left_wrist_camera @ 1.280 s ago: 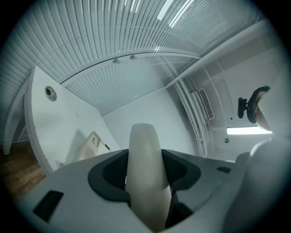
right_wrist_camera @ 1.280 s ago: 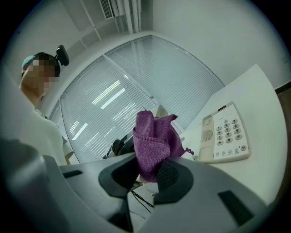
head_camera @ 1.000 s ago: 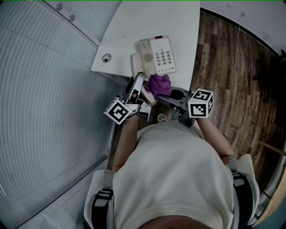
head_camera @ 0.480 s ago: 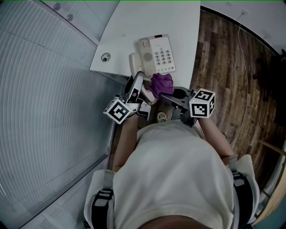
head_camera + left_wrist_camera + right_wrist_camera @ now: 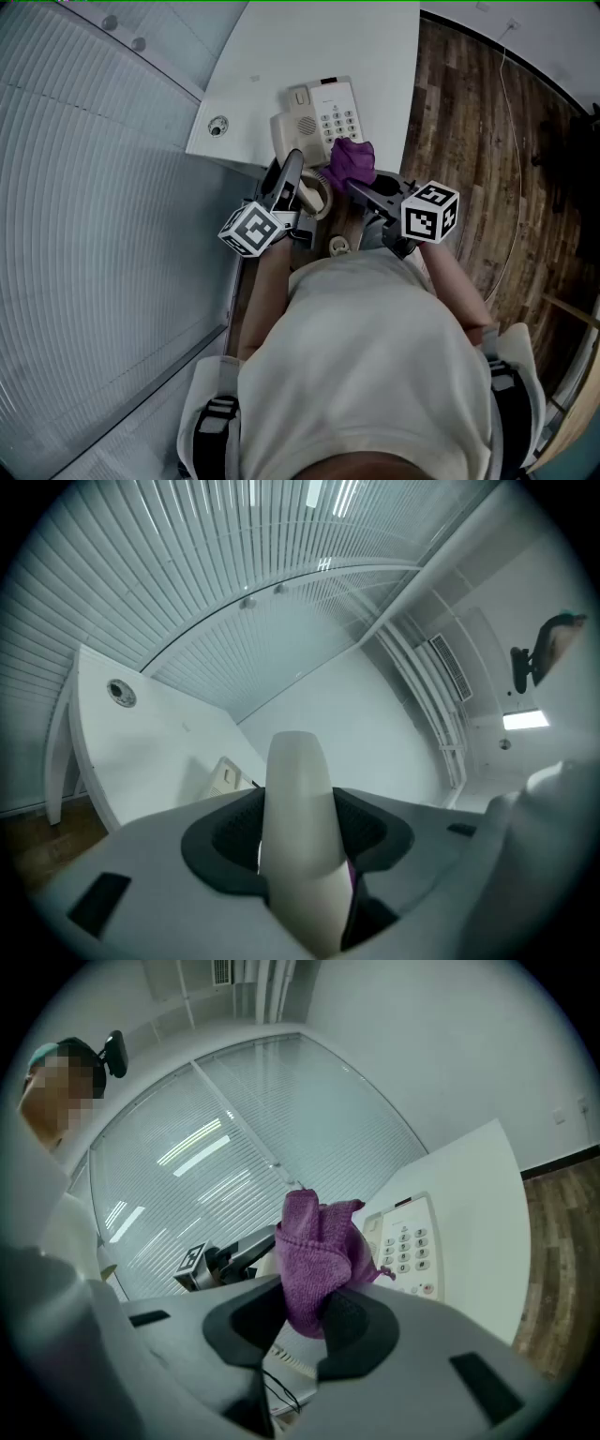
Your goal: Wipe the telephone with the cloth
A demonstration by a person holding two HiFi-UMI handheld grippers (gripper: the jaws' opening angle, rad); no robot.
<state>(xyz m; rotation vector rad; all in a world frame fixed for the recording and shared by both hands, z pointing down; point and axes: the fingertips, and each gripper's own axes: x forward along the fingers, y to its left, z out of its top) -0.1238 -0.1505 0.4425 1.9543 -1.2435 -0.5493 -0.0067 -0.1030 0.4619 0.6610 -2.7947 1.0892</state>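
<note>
Handset point(image 5: 296, 789) was clamped in the left hand-held gripper point(image 5: 300, 855), clear of the telephone point(image 5: 323, 98) on the tabletop point(image 5: 309, 37); the right hand-held gripper point(image 5: 305, 1321) pinched the cloth point(image 5: 317, 1246) near the keypad point(image 5: 408, 1246), where light, even strokes were advisable

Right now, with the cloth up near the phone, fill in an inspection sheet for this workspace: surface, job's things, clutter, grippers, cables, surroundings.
Surface: white desk, with a round grommet near its left edge.
Job's things: telephone sits on the desk; handset is held off it; purple cloth is bunched, close to the keypad.
Clutter: nothing seen.
Grippers: left gripper has its jaws shut on the handset; right gripper has its jaws shut on the cloth.
Cables: thin cable on the floor, right of the desk.
Surroundings: window blinds to the left, wooden floor to the right.
</note>
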